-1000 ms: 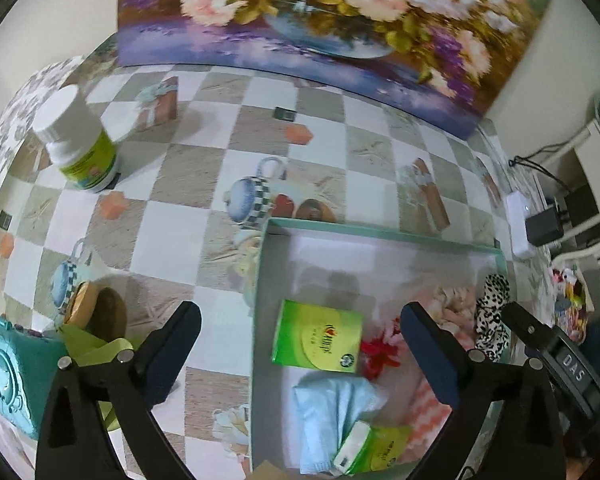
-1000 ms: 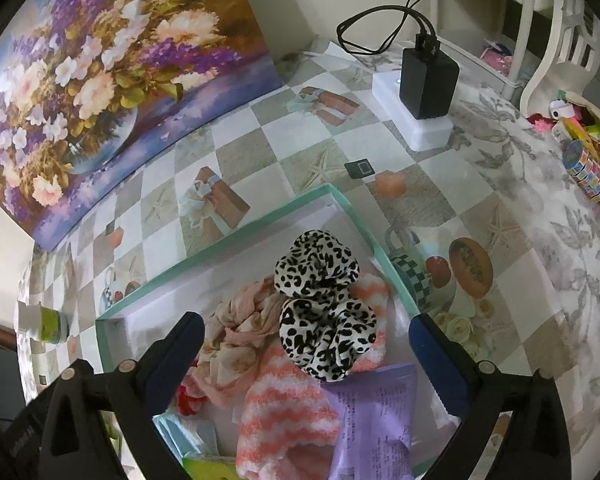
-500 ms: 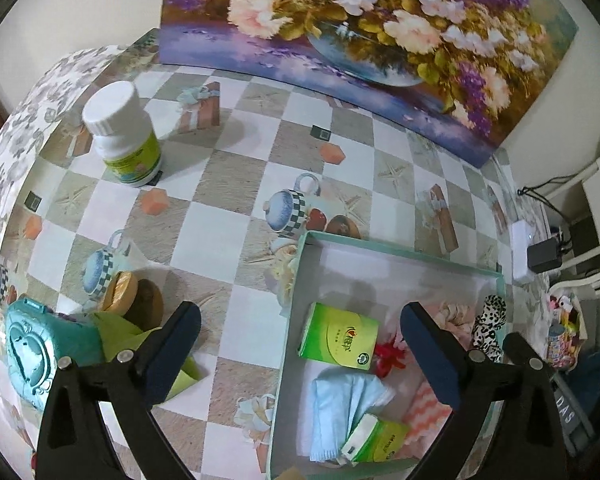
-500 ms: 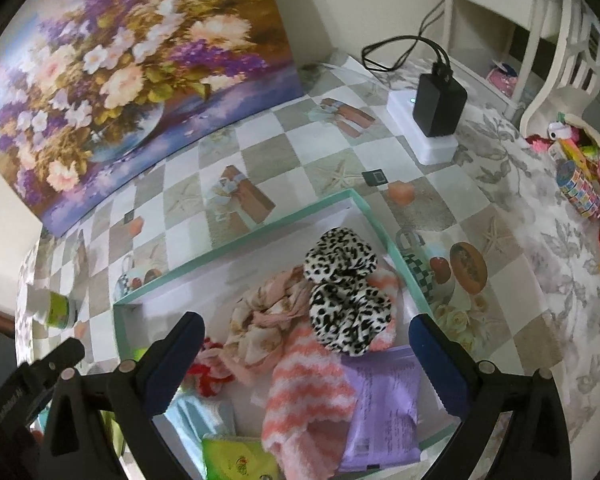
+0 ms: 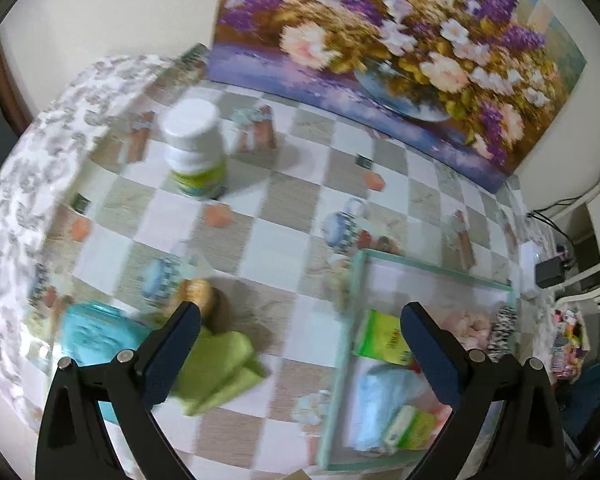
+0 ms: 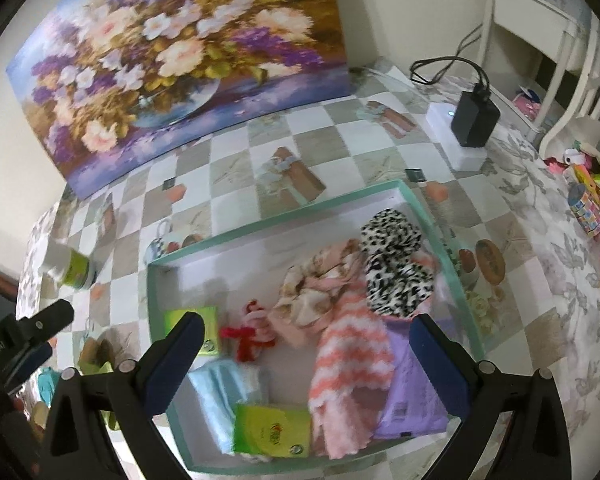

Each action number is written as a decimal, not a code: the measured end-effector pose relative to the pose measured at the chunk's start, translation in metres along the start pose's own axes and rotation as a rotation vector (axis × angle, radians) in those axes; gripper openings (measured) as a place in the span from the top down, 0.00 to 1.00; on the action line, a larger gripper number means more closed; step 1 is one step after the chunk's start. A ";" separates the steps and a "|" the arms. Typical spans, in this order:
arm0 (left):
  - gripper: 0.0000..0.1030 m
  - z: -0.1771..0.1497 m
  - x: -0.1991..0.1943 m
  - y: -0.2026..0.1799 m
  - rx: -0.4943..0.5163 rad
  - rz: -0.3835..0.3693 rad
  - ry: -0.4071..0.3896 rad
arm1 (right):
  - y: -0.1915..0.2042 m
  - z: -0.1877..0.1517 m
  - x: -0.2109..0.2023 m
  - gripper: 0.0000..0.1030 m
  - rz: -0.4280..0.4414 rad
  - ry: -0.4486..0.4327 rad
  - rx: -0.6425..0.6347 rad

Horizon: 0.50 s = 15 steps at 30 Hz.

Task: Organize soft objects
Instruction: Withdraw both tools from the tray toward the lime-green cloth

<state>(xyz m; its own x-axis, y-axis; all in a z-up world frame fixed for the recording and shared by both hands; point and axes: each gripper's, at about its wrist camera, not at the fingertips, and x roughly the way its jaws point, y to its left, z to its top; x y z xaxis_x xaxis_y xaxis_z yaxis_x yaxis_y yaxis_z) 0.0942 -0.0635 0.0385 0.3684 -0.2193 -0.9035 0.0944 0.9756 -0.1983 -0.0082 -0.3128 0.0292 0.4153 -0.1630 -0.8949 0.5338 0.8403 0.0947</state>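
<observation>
**Soft things mostly boxed, one green cloth outside**

Soft things fill most of the teal box [image 6: 440, 224] on our checked tablecloth [image 6: 228, 184], with a flower painting [image 6: 172, 60] propped against the wall behind it. Inside the box, from the right-wrist view, we see a coral-and-white striped cloth [image 6: 348, 364] running down the middle, a purple pouch [image 6: 412, 400] at its right, and a leopard-print piece [image 6: 396, 264] resting above both, against a peach floral cloth [image 6: 320, 292]. A pale blue cloth [image 6: 224, 392] lies at the lower left, with one green tissue pack [image 6: 272, 428] on its lower edge and another [image 6: 208, 316] above it. A small red-and-pink toy [image 6: 252, 332] sits between the upper pack and the peach cloth.

Outside the box, to its left, a green cloth [image 5: 220, 364] lies on the table, touching a teal case [image 5: 96, 336]. Our left gripper [image 5: 300, 352] hangs with its fingers wide apart and empty, one over that cloth and the other over the box. Our right gripper [image 6: 304, 364] is likewise spread and empty above the box. A white-capped bottle [image 5: 194, 148] stands well apart, upright. A black charger [image 6: 474, 120] sits on a white block at the far right.
</observation>
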 end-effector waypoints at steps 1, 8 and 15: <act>0.03 0.002 -0.003 0.005 0.004 0.020 -0.008 | 0.004 -0.001 -0.001 0.00 0.002 -0.003 -0.007; 0.03 0.008 -0.015 0.047 0.030 0.164 -0.037 | 0.042 -0.008 0.001 0.00 0.052 -0.002 -0.093; 0.03 0.012 -0.010 0.077 -0.002 0.196 -0.007 | 0.078 -0.018 0.010 0.00 0.137 0.034 -0.171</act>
<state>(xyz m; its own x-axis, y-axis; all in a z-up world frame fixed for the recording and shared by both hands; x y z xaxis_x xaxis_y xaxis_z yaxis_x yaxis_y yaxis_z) 0.1092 0.0139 0.0365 0.3860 -0.0250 -0.9222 0.0179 0.9996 -0.0196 0.0241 -0.2399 0.0201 0.4488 -0.0259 -0.8933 0.3399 0.9294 0.1438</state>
